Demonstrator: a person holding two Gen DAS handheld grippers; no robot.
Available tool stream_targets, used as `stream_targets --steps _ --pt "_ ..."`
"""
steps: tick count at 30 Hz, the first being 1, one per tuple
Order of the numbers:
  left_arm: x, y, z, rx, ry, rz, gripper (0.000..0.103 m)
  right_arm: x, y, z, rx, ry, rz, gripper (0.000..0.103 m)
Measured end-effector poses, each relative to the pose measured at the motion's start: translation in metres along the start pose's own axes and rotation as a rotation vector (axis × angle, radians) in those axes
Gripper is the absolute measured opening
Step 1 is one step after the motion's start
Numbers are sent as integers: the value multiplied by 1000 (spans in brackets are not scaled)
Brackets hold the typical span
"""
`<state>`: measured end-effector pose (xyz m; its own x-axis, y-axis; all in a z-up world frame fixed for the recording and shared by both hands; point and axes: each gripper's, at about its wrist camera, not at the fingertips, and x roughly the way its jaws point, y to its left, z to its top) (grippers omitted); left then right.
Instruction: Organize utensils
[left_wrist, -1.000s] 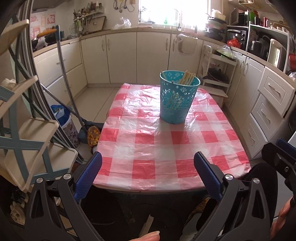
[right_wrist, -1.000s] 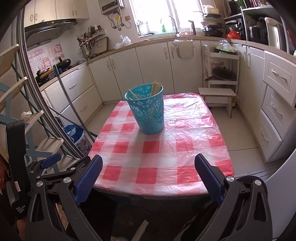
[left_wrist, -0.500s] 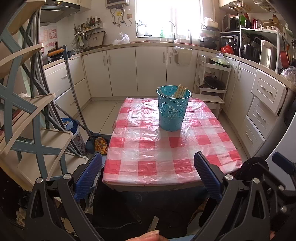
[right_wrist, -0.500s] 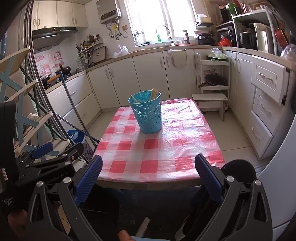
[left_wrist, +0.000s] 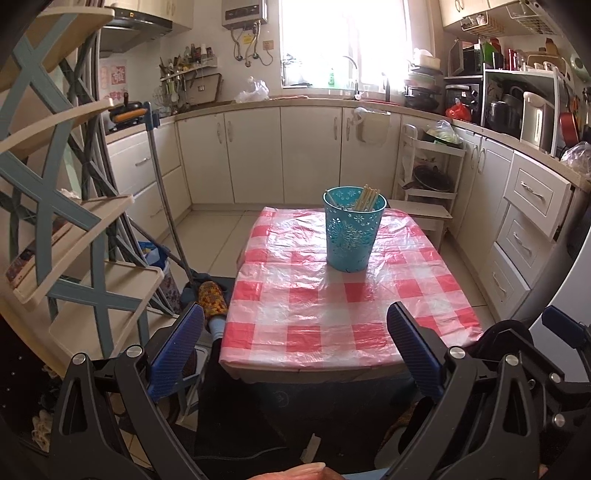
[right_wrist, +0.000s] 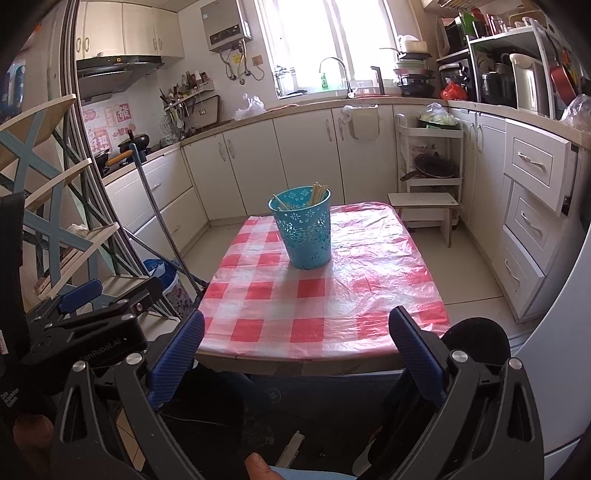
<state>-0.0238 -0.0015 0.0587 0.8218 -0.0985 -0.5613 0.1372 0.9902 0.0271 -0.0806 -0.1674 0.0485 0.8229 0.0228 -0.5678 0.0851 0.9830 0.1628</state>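
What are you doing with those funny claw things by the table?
A person holds a gripper in each hand. The left gripper and the right gripper are both open and empty, held back from the near edge of the checkered table. On the table stands a blue basket with chopsticks inside. Nothing else lies on the tablecloth.

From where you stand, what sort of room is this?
A home kitchen, most likely. Cream cabinets run under a counter with a sink tap by the window, and a range hood hangs over the stove. A table with a checked cloth holds a blue basket of chopsticks.
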Motion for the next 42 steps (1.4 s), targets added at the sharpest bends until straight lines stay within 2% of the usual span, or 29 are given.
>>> stream_targets --steps 42 --pt "-9 14 1 -26 -3 29 95 -10 18 0 -37 -24 -11 96"
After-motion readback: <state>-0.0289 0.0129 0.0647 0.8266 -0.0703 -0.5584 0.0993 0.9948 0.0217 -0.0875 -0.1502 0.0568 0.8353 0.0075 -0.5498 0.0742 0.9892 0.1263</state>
